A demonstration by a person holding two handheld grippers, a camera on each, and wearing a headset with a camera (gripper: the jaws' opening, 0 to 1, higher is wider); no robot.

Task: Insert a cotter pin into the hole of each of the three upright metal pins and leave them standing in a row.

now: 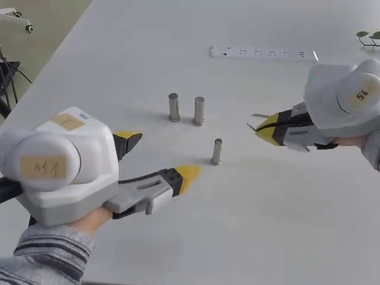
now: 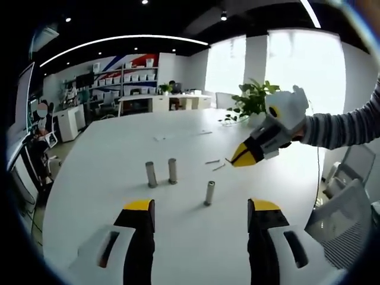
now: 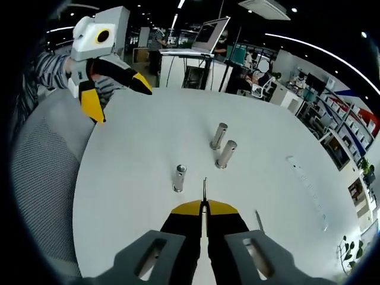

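Three upright metal pins stand on the white table (image 1: 119, 71): two side by side at the back (image 1: 173, 107) (image 1: 199, 111) and one nearer (image 1: 217, 151). My right gripper (image 1: 264, 127) is to the right of them, shut on a thin cotter pin (image 1: 253, 125) that sticks out from its tips. In the right gripper view the cotter pin (image 3: 205, 189) points toward the near pin (image 3: 180, 178) and stops short of it. My left gripper (image 1: 160, 157) is open, left of the near pin (image 2: 209, 193), with nothing between its jaws. Two loose cotter pins (image 2: 215, 164) lie behind that pin.
A white power strip (image 1: 264, 53) lies at the back of the table. A potted plant (image 2: 252, 101) stands at the far edge. A grey mesh chair (image 3: 41, 178) is beside the table. Open tabletop surrounds the pins.
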